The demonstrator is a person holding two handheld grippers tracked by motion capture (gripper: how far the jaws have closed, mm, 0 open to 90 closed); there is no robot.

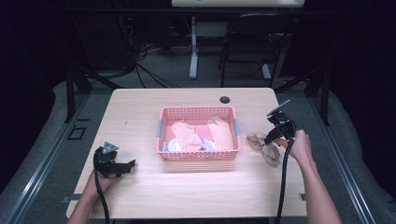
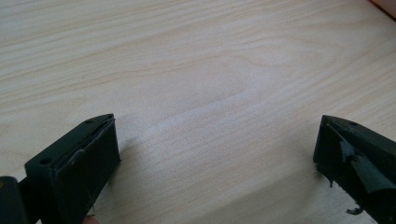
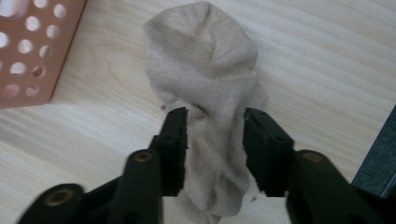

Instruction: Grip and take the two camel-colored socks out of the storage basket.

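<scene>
A beige sock (image 1: 264, 148) lies crumpled on the wooden table (image 1: 140, 112), just right of a pink perforated basket (image 1: 198, 110). My right gripper (image 1: 269, 138) points down at it. In the right gripper view the sock (image 3: 205, 60) runs between the two black jaws of my right gripper (image 3: 215, 126), which stand apart on either side of it without squeezing it. The basket's corner (image 3: 28, 51) shows at the upper left there. My left gripper (image 1: 127, 164) rests low at the table's front left. Its jaws (image 2: 217, 149) are spread wide over bare wood.
Peach garments (image 1: 189, 135) and a pale cloth (image 1: 173, 145) lie inside the basket. A cable hole (image 1: 225, 99) sits near the table's far edge. The table's right edge (image 3: 378, 158) is close beside the sock. A chair (image 1: 254, 42) stands behind the table.
</scene>
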